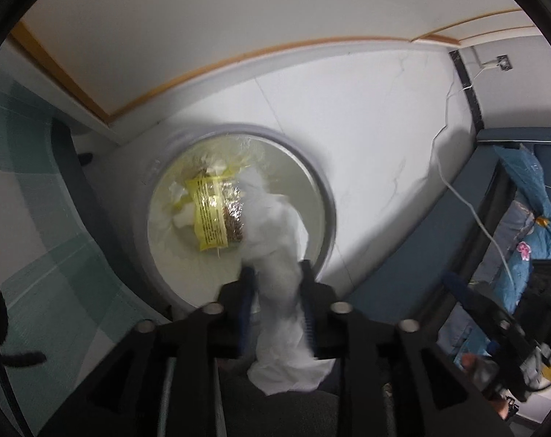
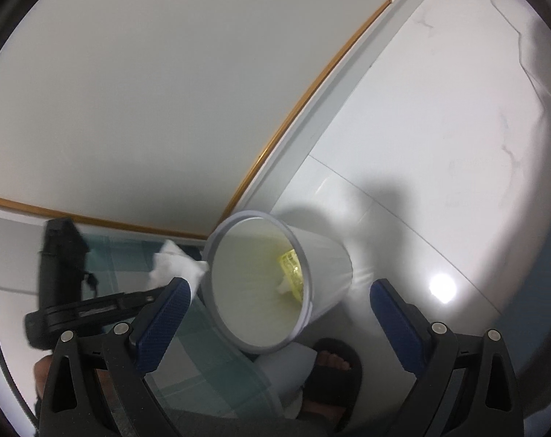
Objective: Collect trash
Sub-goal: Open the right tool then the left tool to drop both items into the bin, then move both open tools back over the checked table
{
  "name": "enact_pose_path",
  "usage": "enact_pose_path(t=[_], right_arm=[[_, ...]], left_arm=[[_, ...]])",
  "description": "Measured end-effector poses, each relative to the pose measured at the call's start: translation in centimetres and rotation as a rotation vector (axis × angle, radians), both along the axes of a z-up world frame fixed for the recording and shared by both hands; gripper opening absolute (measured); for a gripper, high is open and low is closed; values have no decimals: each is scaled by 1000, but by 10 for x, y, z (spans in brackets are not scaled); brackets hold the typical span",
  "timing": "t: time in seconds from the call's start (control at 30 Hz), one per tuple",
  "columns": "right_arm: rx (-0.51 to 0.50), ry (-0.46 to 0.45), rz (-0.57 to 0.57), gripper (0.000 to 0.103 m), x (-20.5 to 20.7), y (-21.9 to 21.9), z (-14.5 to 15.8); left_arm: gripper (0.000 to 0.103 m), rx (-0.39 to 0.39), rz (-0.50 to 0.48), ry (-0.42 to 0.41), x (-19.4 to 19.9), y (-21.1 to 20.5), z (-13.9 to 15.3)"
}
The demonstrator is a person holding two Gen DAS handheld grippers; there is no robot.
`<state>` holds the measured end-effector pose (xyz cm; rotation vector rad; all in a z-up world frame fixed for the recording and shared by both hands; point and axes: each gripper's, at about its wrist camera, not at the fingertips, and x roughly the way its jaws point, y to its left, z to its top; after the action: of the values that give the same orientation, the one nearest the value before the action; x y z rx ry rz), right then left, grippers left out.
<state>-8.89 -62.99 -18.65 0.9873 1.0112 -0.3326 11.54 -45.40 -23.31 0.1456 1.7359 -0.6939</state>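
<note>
Trash fills the round white plastic bin (image 1: 323, 196): a yellow foil wrapper (image 1: 211, 215) and white scraps. Left claw (image 1: 275, 273) pinches a crumpled white tissue (image 1: 279, 291) above its rim. Right claw (image 2: 279, 291) gapes, holding nothing.

Black print is showing on the yellow wrapper (image 1: 208, 215) lying inside the bin (image 1: 323, 196), but it is too blurred to read.

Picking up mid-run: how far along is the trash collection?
Done: a yellow wrapper already lies in the bin. In hand: the left gripper pinches a white tissue over the bin's opening. Left: release it. The right gripper is open, holding nothing.
</note>
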Motion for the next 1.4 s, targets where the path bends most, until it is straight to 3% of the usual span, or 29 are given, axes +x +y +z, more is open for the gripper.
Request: enact_pose_path(t=[0.03,0.1,0.17,0.37,0.63,1.03,1.4], right_arm=[[-2,1,-4,100,-2,0,1],[-3,1,-7,100,-3,-1,2],[-3,1,-10,100,-4,-2,3],[-7,4,-15,100,-4,-2,4],[-62,-21,6,100,1,8,28],[-260,-206,114,100,6,61,141],[-406,-460,273,103,4,167,249]], left_arm=[[35,17,5,-5,0,0,-3],[54,26,20,-7,1,1,-6],[63,34,30,-11,0,2,-6],[65,39,11,-128,-7,11,19],[65,-29,91,-364,-15,40,89],[66,-159,254,-644,-35,129,210],[83,-214,419,-812,-63,247,272]])
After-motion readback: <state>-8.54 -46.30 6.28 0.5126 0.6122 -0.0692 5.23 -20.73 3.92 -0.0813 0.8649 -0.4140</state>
